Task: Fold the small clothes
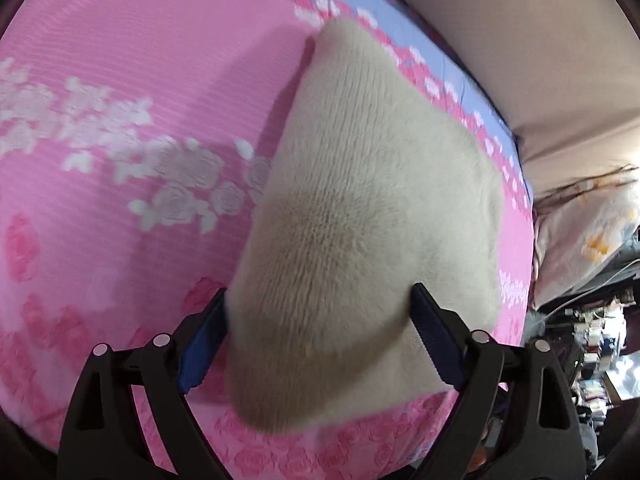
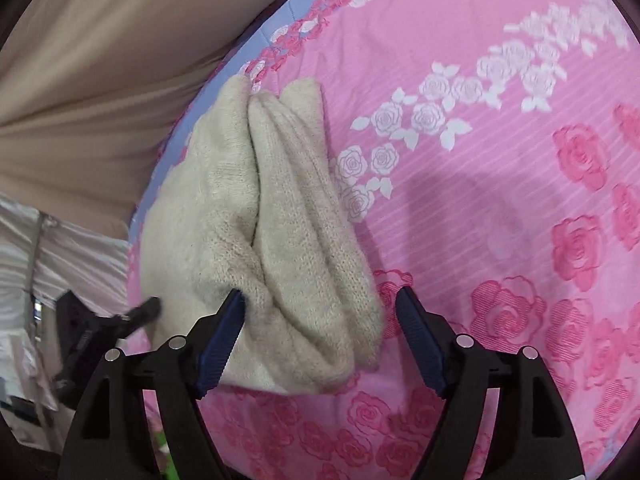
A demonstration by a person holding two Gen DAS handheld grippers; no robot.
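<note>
A cream fuzzy knit garment (image 1: 360,200) lies folded on the pink rose-patterned bedspread (image 1: 120,100). My left gripper (image 1: 320,304) is open, its blue-padded fingers on either side of the garment's near end. In the right wrist view the same garment (image 2: 256,232) shows as a bunched, folded bundle near the bed's edge. My right gripper (image 2: 320,304) is open, with the garment's near end lying between its fingers, close to the left pad (image 2: 220,340). The left gripper (image 2: 132,316) shows at the left of that view, beside the garment.
The bedspread (image 2: 480,160) has a blue border (image 1: 440,52) along its far edge. A beige sheet or wall (image 1: 520,40) lies beyond it. A floral pillow (image 1: 588,236) and cluttered shelves (image 1: 592,344) are at the right. White fabric (image 2: 60,248) hangs at the left.
</note>
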